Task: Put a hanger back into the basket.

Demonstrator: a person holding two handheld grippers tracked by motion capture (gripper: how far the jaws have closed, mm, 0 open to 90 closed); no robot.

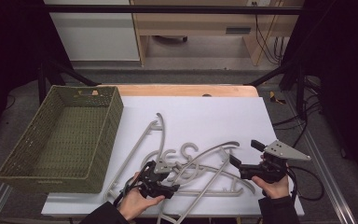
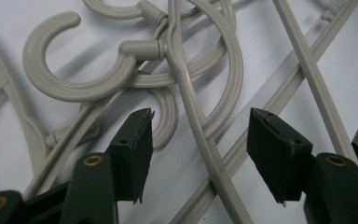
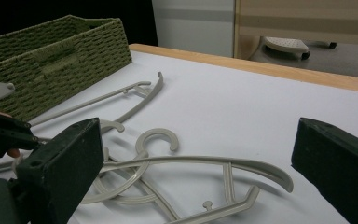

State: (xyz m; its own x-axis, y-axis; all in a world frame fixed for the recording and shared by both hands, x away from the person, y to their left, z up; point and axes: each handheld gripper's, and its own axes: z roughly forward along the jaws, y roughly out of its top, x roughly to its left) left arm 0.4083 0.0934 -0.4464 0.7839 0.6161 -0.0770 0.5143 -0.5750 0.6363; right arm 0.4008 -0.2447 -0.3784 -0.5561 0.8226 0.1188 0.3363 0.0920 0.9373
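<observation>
White-covered table [image 1: 242, 116], wicker basket [image 1: 60, 135] at left | hangers [image 1: 200, 170] tangled mid-sheet | L gripper [image 2: 198, 149] jaws spread astride one hanger arm, no contact – step: grasp, judged | R gripper [image 3: 196, 177] spread, empty | next: pinch arm w/o snagging neighbours.

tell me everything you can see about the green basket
The basket is a rectangular, olive-green woven bin, wicker-like in look, with straight walls and a cut-out handle slot in its far end wall. It stands upright and looks empty, its woven floor bare. It sits at the table's left side, its right edge along or over the white sheet. One grey hanger lies close beside its right wall; whether they touch is unclear.
</observation>
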